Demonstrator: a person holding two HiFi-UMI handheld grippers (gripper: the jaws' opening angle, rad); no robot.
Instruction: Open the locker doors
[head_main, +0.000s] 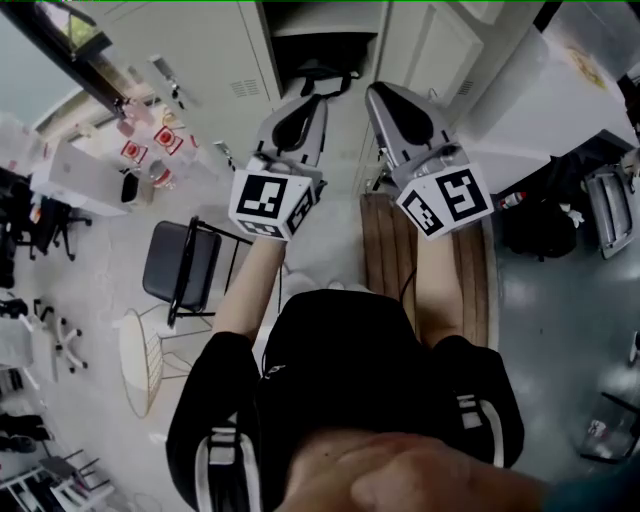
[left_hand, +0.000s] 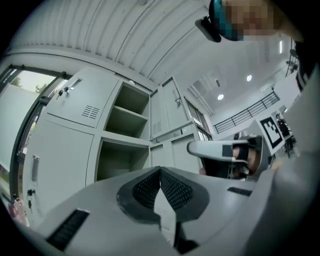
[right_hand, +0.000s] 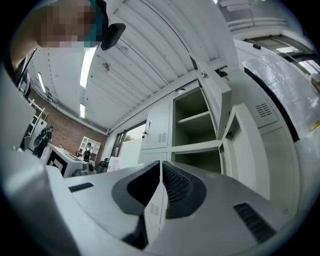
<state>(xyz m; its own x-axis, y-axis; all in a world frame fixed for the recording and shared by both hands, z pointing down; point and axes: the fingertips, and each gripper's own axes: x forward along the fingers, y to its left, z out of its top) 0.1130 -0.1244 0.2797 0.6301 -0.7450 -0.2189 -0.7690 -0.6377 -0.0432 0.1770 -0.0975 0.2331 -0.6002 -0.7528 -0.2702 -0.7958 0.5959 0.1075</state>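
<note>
Two middle compartments (left_hand: 125, 120) already stand open at our 12 o'clock, their doors (left_hand: 169, 107) swung toward 2; left gripper (left_hand: 160, 171) and right gripper (right_hand: 160, 165) both pinched together, empty; shut door (left_hand: 82, 100) at 10 looks like what's left.

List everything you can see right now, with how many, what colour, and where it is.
pale grey metal lockers: one bank, facing both grippers; two middle compartments open, nothing visible inside
black folding chair: one, floor at left
brown slatted wooden bench: one, under the right arm
white table: one, far left, small red-and-white items on it
cream wire-frame stand: one, beside the chair
black bag-like bundle: one, floor at right
left gripper: one, grey, shut, empty
right gripper: one, grey, shut, empty
black sleeves: two, bottom
</note>
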